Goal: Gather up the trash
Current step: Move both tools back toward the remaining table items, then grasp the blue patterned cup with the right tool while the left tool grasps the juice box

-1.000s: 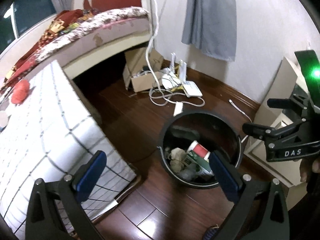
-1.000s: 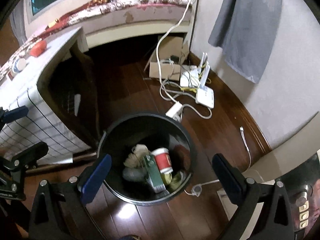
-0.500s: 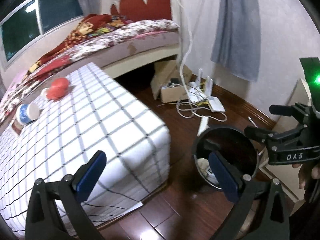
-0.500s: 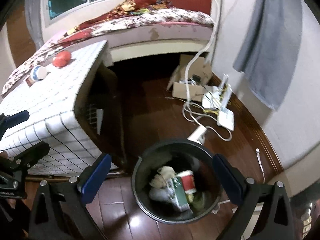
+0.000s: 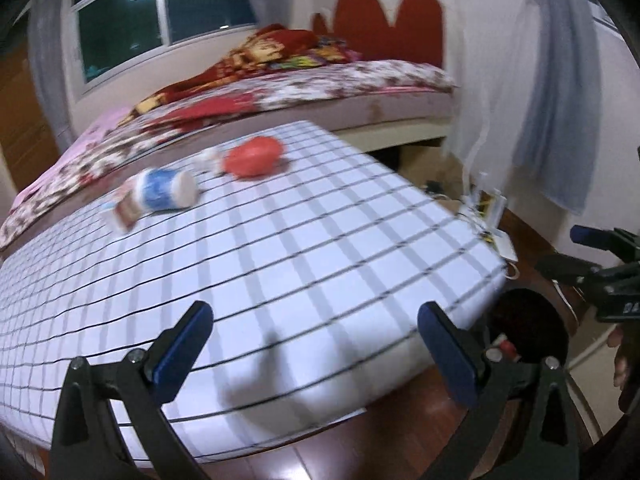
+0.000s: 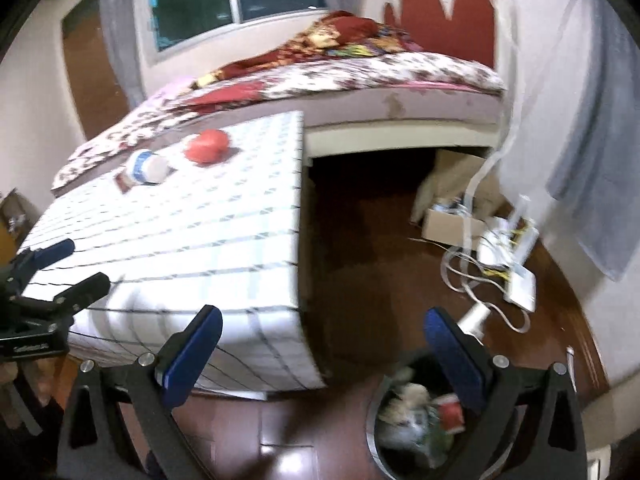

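On the table with the white checked cloth (image 5: 320, 248) lie a blue-and-white cup (image 5: 166, 190) on its side, a red crumpled object (image 5: 252, 156) and a small brown packet (image 5: 128, 212). My left gripper (image 5: 316, 344) hangs open above the near edge of the table, holding nothing. My right gripper (image 6: 322, 344) is open and empty above the floor, between the table (image 6: 200, 240) and the black trash bin (image 6: 372, 432), which holds several pieces of trash. The cup (image 6: 146, 168) and red object (image 6: 208, 146) also show in the right wrist view. Both views are blurred.
The bin (image 5: 528, 316) stands on the dark wood floor off the table's right corner. A bed (image 6: 360, 76) lies behind the table. A cardboard box (image 6: 448, 220), white cables and a router (image 6: 520, 284) sit on the floor by the wall. A grey cloth (image 6: 592, 160) hangs there.
Both grippers have risen and swung from over the bin toward the table. The tabletop with the cup and red object now fills the left wrist view. Both stayed open.
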`<state>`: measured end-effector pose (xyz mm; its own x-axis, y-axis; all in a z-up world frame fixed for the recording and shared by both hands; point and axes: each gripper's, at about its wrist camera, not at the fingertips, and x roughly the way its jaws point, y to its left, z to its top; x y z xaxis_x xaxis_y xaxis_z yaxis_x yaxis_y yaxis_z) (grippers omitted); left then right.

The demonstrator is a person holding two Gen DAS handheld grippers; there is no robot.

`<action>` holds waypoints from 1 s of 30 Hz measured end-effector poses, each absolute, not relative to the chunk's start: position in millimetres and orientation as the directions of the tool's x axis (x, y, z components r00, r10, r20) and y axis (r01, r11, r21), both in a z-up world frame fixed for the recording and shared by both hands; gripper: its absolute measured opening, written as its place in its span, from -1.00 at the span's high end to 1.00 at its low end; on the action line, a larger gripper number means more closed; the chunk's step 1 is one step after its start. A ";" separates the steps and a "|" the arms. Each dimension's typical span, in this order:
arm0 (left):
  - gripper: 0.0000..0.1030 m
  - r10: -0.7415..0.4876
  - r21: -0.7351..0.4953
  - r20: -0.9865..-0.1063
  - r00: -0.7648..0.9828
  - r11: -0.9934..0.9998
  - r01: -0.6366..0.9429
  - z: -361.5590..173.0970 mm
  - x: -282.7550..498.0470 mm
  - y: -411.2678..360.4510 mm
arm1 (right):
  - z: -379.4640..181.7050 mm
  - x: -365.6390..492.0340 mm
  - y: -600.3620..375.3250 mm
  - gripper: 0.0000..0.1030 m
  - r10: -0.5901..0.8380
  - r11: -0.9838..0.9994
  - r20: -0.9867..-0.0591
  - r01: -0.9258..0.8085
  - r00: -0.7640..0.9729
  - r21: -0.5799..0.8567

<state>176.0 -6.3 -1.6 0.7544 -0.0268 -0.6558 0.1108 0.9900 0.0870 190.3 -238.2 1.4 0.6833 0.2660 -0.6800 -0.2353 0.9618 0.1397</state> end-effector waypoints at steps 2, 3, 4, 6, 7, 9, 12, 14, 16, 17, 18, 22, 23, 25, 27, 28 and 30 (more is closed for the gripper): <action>-0.99 -0.001 0.087 -0.656 0.755 0.993 0.077 -0.8 177.3 16.6 | 5.7 194.3 -217.3 -0.98 0.301 0.950 -0.663 -0.276 0.686 0.146; -0.99 0.017 0.088 -0.655 0.755 0.995 0.055 -0.1 178.0 29.4 | 8.0 196.5 -206.9 -0.98 0.313 0.945 -0.654 -0.293 0.689 0.145; -0.99 0.029 0.086 -0.654 0.756 0.996 0.037 0.6 177.7 39.7 | 10.5 197.3 -199.8 -0.98 0.319 0.943 -0.647 -0.303 0.693 0.140; -0.99 0.060 0.083 -0.650 0.758 0.997 -0.008 3.0 176.7 65.0 | 17.6 199.8 -172.4 -0.98 0.352 0.926 -0.618 -0.356 0.703 0.123; -0.99 0.074 0.085 -0.648 0.758 0.996 -0.025 3.9 176.7 75.0 | 19.8 201.3 -160.5 -0.98 0.375 0.915 -0.609 -0.386 0.699 0.119; -0.99 0.096 0.087 -0.643 0.760 0.995 -0.052 6.4 178.6 96.0 | 24.6 211.0 -126.7 -0.98 0.403 0.885 -0.637 -0.458 0.657 0.088; -0.99 0.135 0.098 -0.633 0.762 0.991 -0.094 11.0 185.7 127.6 | 31.1 228.3 -88.2 -0.98 0.447 0.847 -0.641 -0.526 0.623 0.080; -0.99 0.156 0.102 -0.634 0.758 0.988 -0.119 12.0 196.3 147.0 | 32.9 242.4 -67.4 -0.98 0.462 0.828 -0.650 -0.557 0.603 0.072; -0.99 0.173 0.105 -0.639 0.750 0.985 -0.138 10.6 208.8 163.1 | 35.3 258.5 -46.9 -0.98 0.475 0.808 -0.650 -0.586 0.593 0.056; -0.99 0.170 0.095 -0.645 0.745 0.985 -0.143 9.4 216.8 175.5 | 36.3 268.6 -33.7 -0.97 0.486 0.795 -0.649 -0.605 0.586 0.049; -0.99 0.165 0.082 -0.648 0.744 0.986 -0.146 8.0 221.4 184.7 | 36.2 276.5 -24.3 -0.91 0.494 0.784 -0.651 -0.619 0.577 0.047; -0.96 0.175 0.046 -0.654 0.736 0.980 -0.192 1.8 244.7 224.1 | 32.9 314.4 20.4 -0.55 0.510 0.735 -0.669 -0.678 0.541 0.012; -0.94 0.163 0.026 -0.656 0.737 0.981 -0.193 -0.5 253.4 233.5 | 30.7 325.6 33.6 -0.55 0.509 0.726 -0.677 -0.688 0.532 0.005; -0.83 0.146 0.004 -0.663 0.734 0.981 -0.192 -4.6 266.4 245.6 | 25.0 344.9 55.9 -0.55 0.502 0.712 -0.689 -0.702 0.522 -0.013; -0.78 0.130 -0.015 -0.672 0.729 0.982 -0.189 -7.9 279.9 256.0 | 17.1 364.8 76.9 -0.55 0.502 0.696 -0.704 -0.718 0.503 -0.017; -0.77 0.121 -0.028 -0.675 0.728 0.982 -0.189 -9.6 285.2 260.4 | 14.1 371.8 83.9 -0.55 0.498 0.690 -0.709 -0.724 0.498 -0.024; -0.76 0.111 -0.039 -0.682 0.723 0.981 -0.188 -13.6 296.8 267.8 | 4.6 388.2 105.0 -0.55 0.489 0.668 -0.728 -0.743 0.481 -0.042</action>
